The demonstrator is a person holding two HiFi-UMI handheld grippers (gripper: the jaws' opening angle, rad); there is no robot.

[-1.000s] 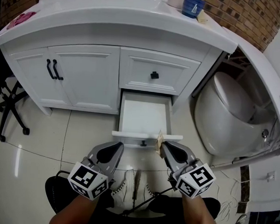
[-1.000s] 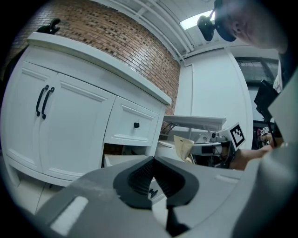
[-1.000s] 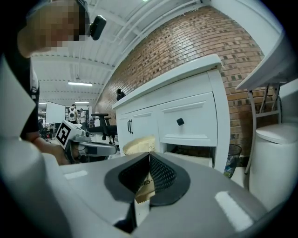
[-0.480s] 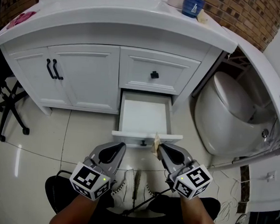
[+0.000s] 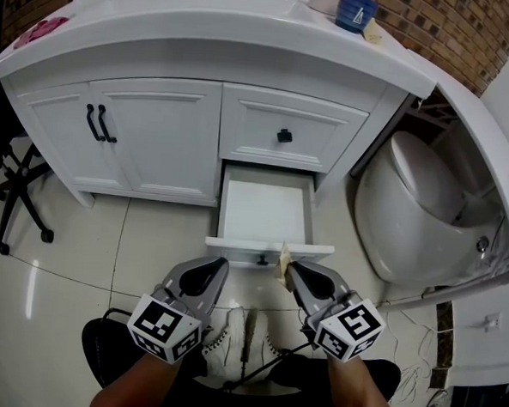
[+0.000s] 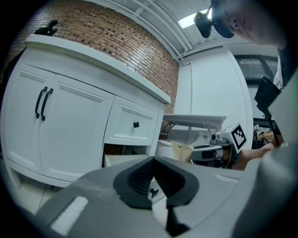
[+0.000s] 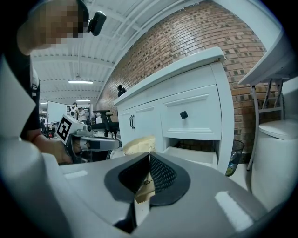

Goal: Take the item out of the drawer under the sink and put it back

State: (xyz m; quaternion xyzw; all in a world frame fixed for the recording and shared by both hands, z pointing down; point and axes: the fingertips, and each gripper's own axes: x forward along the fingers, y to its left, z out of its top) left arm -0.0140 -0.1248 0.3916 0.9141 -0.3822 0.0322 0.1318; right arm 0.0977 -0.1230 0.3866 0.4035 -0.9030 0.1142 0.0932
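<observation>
White vanity cabinet point(image 5: 155, 141) in front of us, with its bottom drawer point(image 5: 267, 209) pulled out and the tray bare. We hold the right gripper point(image 5: 290, 267) just in front of the drawer's front panel, toward its right end. Its jaws are pinched on a tan paper packet point(image 7: 138, 145), which sticks up past the tips. We note the packet is outside the drawer, close to the front panel. The left gripper point(image 5: 220, 262) sits beside the right one, toward the panel's left end, jaws closed together with nothing between them. The upper drawer point(image 5: 283, 127) is closed. A toilet point(image 5: 409, 208) stands right of the cabinet, and a blue cup point(image 5: 354, 8) is on the countertop.
</observation>
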